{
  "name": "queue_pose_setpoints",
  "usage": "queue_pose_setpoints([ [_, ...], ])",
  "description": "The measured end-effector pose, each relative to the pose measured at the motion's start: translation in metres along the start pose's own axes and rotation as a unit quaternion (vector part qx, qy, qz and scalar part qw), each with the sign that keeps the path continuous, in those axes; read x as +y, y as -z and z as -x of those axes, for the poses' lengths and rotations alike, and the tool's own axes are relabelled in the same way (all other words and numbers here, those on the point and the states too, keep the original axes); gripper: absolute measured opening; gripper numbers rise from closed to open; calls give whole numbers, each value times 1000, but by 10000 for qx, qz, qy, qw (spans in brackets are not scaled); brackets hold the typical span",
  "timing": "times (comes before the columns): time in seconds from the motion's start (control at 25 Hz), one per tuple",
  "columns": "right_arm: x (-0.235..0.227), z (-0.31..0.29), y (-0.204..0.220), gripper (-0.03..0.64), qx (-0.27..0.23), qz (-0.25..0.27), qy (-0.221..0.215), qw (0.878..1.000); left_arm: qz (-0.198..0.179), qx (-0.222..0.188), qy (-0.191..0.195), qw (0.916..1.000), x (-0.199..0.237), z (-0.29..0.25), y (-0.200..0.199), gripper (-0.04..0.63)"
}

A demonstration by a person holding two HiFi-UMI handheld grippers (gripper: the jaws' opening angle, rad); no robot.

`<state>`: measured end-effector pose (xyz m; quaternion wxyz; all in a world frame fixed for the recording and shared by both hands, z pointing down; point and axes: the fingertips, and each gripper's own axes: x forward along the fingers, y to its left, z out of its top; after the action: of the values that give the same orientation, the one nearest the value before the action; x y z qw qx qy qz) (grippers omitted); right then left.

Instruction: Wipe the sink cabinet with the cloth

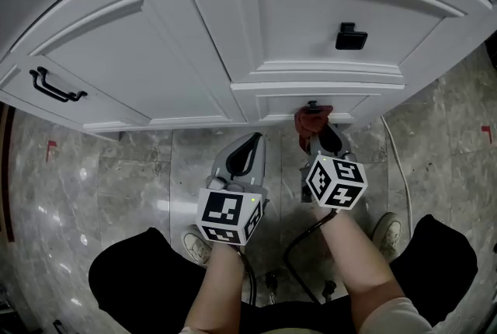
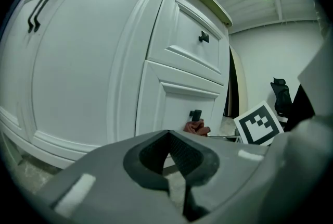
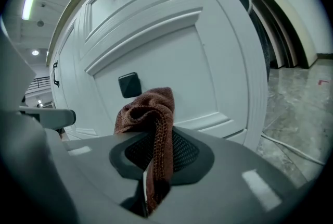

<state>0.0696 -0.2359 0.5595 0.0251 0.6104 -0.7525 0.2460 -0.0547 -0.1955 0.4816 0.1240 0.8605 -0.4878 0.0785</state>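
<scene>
Right tool pinching bunched reddish-brown knit cloth, white cabinet

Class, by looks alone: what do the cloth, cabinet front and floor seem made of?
Cloth: reddish-brown knitted fabric, looped ribbed texture showing. Cabinet front: probably painted wood or board, smooth white satin surface. Floor: likely polished stone or marble-look tile, grey veining, glossy reflections.

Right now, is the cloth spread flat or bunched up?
Bunched up: the brown cloth rises as a crumpled wad, pinched between the jaws of the right gripper.
</scene>
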Motion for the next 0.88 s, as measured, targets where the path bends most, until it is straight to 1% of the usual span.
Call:
queue_pose_setpoints([
  [0.2,-32,10,-8,92,-37,-51,313,9995,-11,22,90,10000,-14,-11,0,0],
  [0.32,-56,18,-14,91,-67,25,504,9987,20,28,132,9999,-21,-18,0,0],
  [0.72,-92,30,-20,91,49,385,619,9973,218,37,156,9996,-45,-41,5,0],
  [0.88,-114,36,-20,87,106,172,806,9965,146,111,256,9995,-59,-47,9,0],
])
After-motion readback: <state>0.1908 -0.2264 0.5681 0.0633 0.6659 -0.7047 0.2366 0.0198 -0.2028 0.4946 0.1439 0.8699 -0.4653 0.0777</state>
